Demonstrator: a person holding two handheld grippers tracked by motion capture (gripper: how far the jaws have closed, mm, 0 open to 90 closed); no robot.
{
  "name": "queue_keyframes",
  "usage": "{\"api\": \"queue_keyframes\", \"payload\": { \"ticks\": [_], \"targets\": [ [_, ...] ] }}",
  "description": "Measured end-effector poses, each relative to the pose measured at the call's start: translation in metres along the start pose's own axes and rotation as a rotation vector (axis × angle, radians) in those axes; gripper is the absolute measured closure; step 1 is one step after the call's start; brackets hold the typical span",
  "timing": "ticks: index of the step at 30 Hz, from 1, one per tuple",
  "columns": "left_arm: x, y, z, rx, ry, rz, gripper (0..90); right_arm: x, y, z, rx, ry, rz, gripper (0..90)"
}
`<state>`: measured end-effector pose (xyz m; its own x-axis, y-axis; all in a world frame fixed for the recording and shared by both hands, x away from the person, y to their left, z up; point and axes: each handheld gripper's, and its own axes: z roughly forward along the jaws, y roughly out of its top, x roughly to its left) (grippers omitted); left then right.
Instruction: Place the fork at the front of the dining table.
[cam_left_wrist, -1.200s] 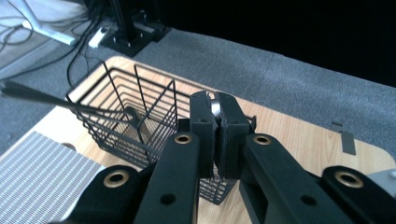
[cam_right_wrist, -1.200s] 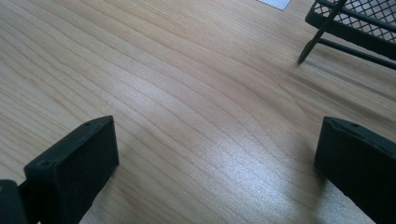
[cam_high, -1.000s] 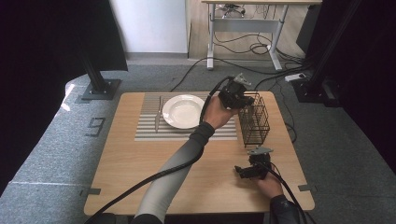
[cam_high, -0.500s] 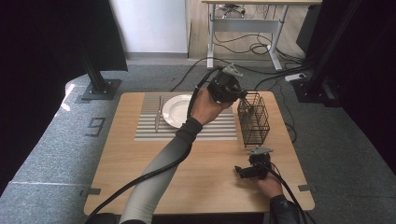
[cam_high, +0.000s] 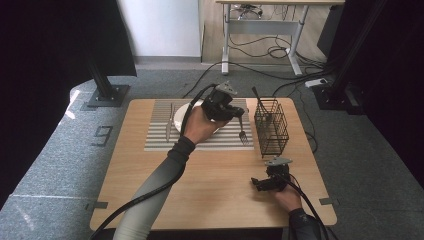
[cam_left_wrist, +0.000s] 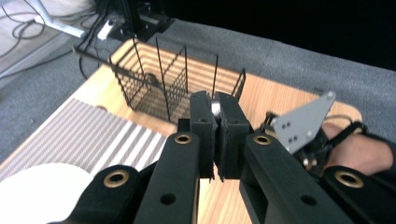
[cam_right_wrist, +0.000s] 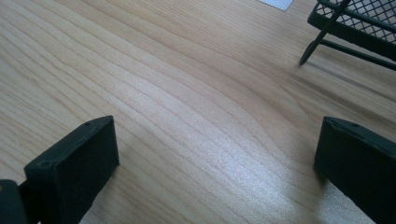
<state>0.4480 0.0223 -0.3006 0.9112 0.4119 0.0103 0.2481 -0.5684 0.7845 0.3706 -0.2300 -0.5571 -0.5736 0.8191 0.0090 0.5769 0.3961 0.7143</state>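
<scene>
Left gripper view, tongs (cam_left_wrist: 214, 140) clamping fork (cam_high: 241, 128) (handle)

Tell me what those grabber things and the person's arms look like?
Both grippers, left and right, are black with blocky padded jaws, brass-ringed holes, a grey three-cornered plate on top and a thick black cable. The person wears grey sleeves.

Matte black two-jaw left gripper (cam_left_wrist: 214, 140), blocky foam-faced jaws, brass-ringed holes along both arms, thick black cable trailing | matching black right gripper (cam_high: 260, 183), flat square-ended pads (cam_right_wrist: 77, 163), grey three-cornered plate with small screws on top, thin black cable | grey long sleeve (cam_high: 150, 195) on left forearm
</scene>
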Motion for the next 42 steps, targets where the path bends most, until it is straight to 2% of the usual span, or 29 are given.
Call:
{"api": "queue_keyframes", "payload": {
  "ticks": [2, 3, 7, 8, 12, 17, 24, 29, 30, 31, 32, 34, 37, 39, 42],
  "targets": [
    [0.002, -0.012, 0.001, 0.012, -0.006, -0.008, 86.8, 0.0, 0.0, 0.0, 0.001, 0.0, 0.002, 0.0],
    [0.002, -0.012, 0.001, 0.012, -0.006, -0.008, 86.9, 0.0, 0.0, 0.0, 0.001, 0.0, 0.002, 0.0],
    [0.003, -0.029, 0.003, 0.029, -0.017, -0.016, 86.9, 0.0, 0.0, 0.0, -0.002, 0.0, 0.004, 0.0],
    [0.004, -0.037, 0.005, 0.037, -0.026, -0.023, 86.9, 0.0, 0.0, 0.0, -0.003, -0.001, 0.004, 0.8],
    [0.003, -0.049, 0.007, 0.042, -0.035, -0.027, 86.9, 0.0, 0.001, -0.001, -0.002, 0.0, 0.002, 3.7],
    [0.003, -0.064, 0.012, 0.059, -0.048, -0.033, 86.8, 0.005, 0.007, -0.003, -0.005, 0.029, -0.01, 5.9],
    [-0.001, -0.076, 0.015, 0.077, -0.068, -0.022, 86.9, 0.019, 0.028, -0.009, -0.08, 0.069, -0.047, 13.0],
    [-0.005, -0.077, 0.018, 0.094, -0.085, -0.002, 86.9, 0.03, 0.05, -0.011, -0.123, 0.102, -0.105, 17.7],
    [-0.006, -0.076, 0.019, 0.1, -0.087, 0.006, 86.8, 0.036, 0.06, -0.011, -0.136, 0.113, -0.128, 19.9],
    [-0.007, -0.076, 0.02, 0.105, -0.087, 0.012, 86.8, 0.036, 0.06, -0.011, -0.136, 0.113, -0.128, 19.9],
    [-0.008, -0.076, 0.02, 0.109, -0.087, 0.019, 86.8, 0.041, 0.07, -0.01, -0.144, 0.128, -0.145, 23.3],
    [-0.01, -0.076, 0.021, 0.115, -0.092, 0.025, 86.9, 0.044, 0.075, -0.01, -0.142, 0.135, -0.153, 25.8],
    [-0.011, -0.075, 0.022, 0.119, -0.097, 0.03, 86.8, 0.051, 0.087, -0.008, -0.129, 0.144, -0.188, 36.1],
    [-0.012, -0.074, 0.022, 0.117, -0.096, 0.031, 86.8, 0.055, 0.095, -0.007, -0.127, 0.149, -0.213, 46.1],
    [-0.013, -0.073, 0.022, 0.12, -0.093, 0.03, 86.8, 0.059, 0.103, -0.007, -0.118, 0.164, -0.206, 59.8]
  ]
}}
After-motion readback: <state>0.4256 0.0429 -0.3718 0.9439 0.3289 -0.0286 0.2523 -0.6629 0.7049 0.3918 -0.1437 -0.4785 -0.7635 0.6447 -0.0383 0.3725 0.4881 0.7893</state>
